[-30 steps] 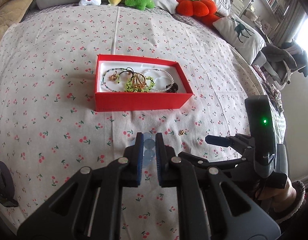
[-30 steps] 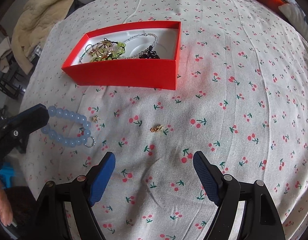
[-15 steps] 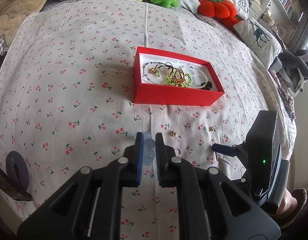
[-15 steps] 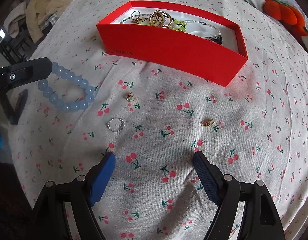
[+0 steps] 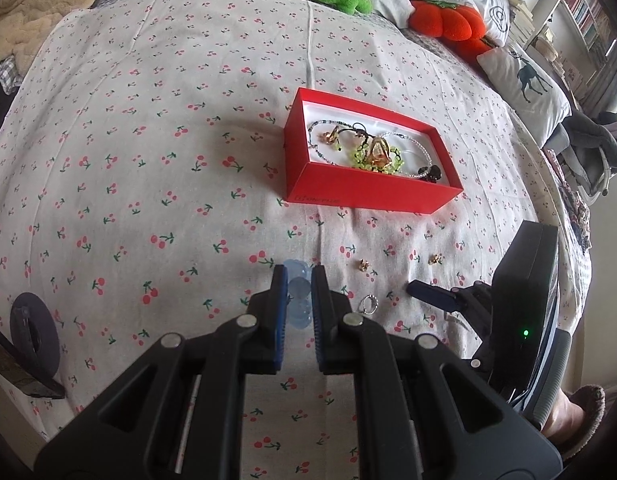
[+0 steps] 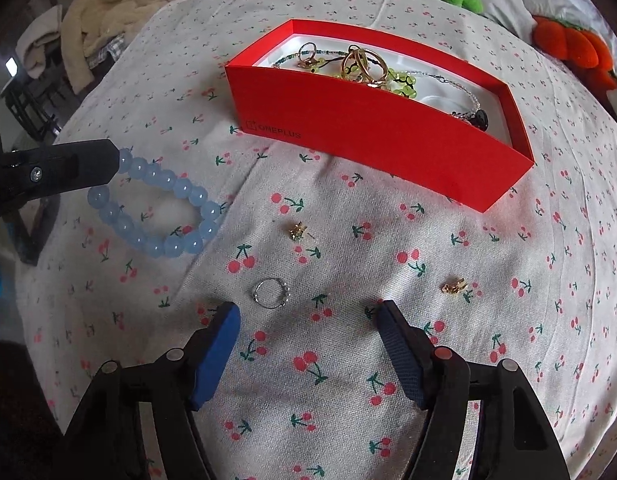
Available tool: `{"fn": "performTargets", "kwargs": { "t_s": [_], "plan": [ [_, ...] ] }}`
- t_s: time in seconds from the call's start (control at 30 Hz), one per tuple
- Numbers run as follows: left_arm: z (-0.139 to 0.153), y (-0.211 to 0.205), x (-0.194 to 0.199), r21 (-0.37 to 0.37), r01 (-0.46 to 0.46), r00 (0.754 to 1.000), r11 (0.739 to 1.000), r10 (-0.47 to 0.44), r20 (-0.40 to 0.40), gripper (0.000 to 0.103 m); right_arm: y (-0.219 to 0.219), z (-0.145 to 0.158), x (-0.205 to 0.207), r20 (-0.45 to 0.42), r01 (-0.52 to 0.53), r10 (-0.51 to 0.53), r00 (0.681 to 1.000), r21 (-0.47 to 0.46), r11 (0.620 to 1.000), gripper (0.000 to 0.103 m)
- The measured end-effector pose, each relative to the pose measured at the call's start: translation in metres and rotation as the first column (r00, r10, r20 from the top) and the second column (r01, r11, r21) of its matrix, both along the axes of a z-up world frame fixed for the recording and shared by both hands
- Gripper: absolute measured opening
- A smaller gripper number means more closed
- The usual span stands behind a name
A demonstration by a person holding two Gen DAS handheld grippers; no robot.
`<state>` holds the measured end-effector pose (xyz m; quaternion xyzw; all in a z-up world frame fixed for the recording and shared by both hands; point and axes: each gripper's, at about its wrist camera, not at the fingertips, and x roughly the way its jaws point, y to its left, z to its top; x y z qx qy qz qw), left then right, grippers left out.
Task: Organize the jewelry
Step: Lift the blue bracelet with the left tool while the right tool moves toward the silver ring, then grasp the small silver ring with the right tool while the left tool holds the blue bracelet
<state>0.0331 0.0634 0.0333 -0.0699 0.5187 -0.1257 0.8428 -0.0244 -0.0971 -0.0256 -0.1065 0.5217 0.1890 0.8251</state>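
The left gripper is clenched on a pale blue bead bracelet, whose loop hangs out from the fingertips over the cherry-print bedspread, its long axis running away from the jaws toward the red box. The right gripper stands apart with nothing between its pads (its jaws have just been closing), poised just short of a small silver ring lying flat on the cloth. Two gold earrings lie between ring and box. The box, long side facing the right wrist camera, holds tangled necklaces and gold rings.
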Motion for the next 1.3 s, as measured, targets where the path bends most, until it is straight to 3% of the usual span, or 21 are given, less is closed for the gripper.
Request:
{"fn": "performTargets", "kwargs": {
  "t_s": [0.17, 0.2, 0.27, 0.3, 0.43, 0.7, 0.8, 0.83, 0.9, 1.1, 1.27, 1.3],
  "plan": [
    [-0.001, 0.000, 0.000, 0.004, 0.003, 1.000, 1.000, -0.003, -0.002, 0.013, 0.010, 0.002, -0.001, 0.013, -0.045, 0.045, 0.999, 0.011, 0.999, 0.032],
    [-0.002, -0.001, 0.000, 0.005, 0.004, 1.000, 1.000, -0.004, -0.003, 0.013, 0.010, 0.002, -0.001, 0.014, -0.053, 0.053, 0.998, 0.018, 0.998, 0.021],
    [-0.003, -0.001, 0.000, 0.007, 0.004, 1.000, 1.000, -0.004, -0.007, 0.013, 0.007, 0.005, -0.001, 0.012, -0.060, 0.060, 0.998, 0.028, 0.998, 0.016],
    [-0.003, -0.002, 0.000, 0.007, 0.003, 1.000, 1.000, -0.003, -0.008, 0.013, 0.006, 0.005, -0.001, 0.008, -0.060, 0.060, 0.998, 0.033, 0.998, 0.009],
    [-0.004, -0.002, 0.000, 0.009, 0.002, 1.000, 1.000, -0.002, -0.011, 0.013, 0.000, 0.009, -0.002, -0.001, -0.052, 0.052, 0.999, 0.049, 0.997, 0.005],
    [-0.003, -0.001, 0.000, 0.001, -0.005, 1.000, 1.000, 0.005, -0.009, 0.013, -0.027, 0.023, 0.004, -0.026, 0.014, -0.010, 1.000, 0.164, 0.986, 0.009],
    [-0.002, 0.000, 0.000, -0.005, -0.007, 1.000, 1.000, 0.007, -0.009, 0.013, -0.029, 0.024, 0.004, -0.024, 0.036, -0.033, 0.999, 0.160, 0.986, 0.027],
    [-0.002, 0.000, 0.000, -0.005, -0.007, 1.000, 1.000, 0.007, -0.009, 0.013, -0.028, 0.023, 0.003, -0.017, 0.040, -0.038, 0.999, 0.150, 0.988, 0.048],
    [-0.002, 0.001, 0.000, -0.005, -0.007, 1.000, 1.000, 0.007, -0.010, 0.013, -0.025, 0.023, 0.000, 0.009, 0.041, -0.043, 0.999, 0.144, 0.989, 0.073],
    [-0.002, 0.000, 0.000, -0.002, -0.009, 1.000, 1.000, 0.009, -0.012, 0.013, -0.005, 0.010, -0.003, -0.003, 0.005, -0.004, 1.000, 0.099, 0.995, 0.069],
    [-0.003, 0.000, 0.000, 0.000, -0.010, 1.000, 1.000, 0.010, -0.014, 0.013, 0.002, 0.003, 0.002, -0.001, 0.005, -0.005, 1.000, 0.083, 0.997, 0.051],
    [-0.003, 0.000, 0.001, 0.001, -0.009, 1.000, 1.000, 0.009, -0.015, 0.013, 0.002, 0.004, 0.003, -0.003, 0.005, -0.005, 1.000, 0.089, 0.996, 0.044]
  ]
}}
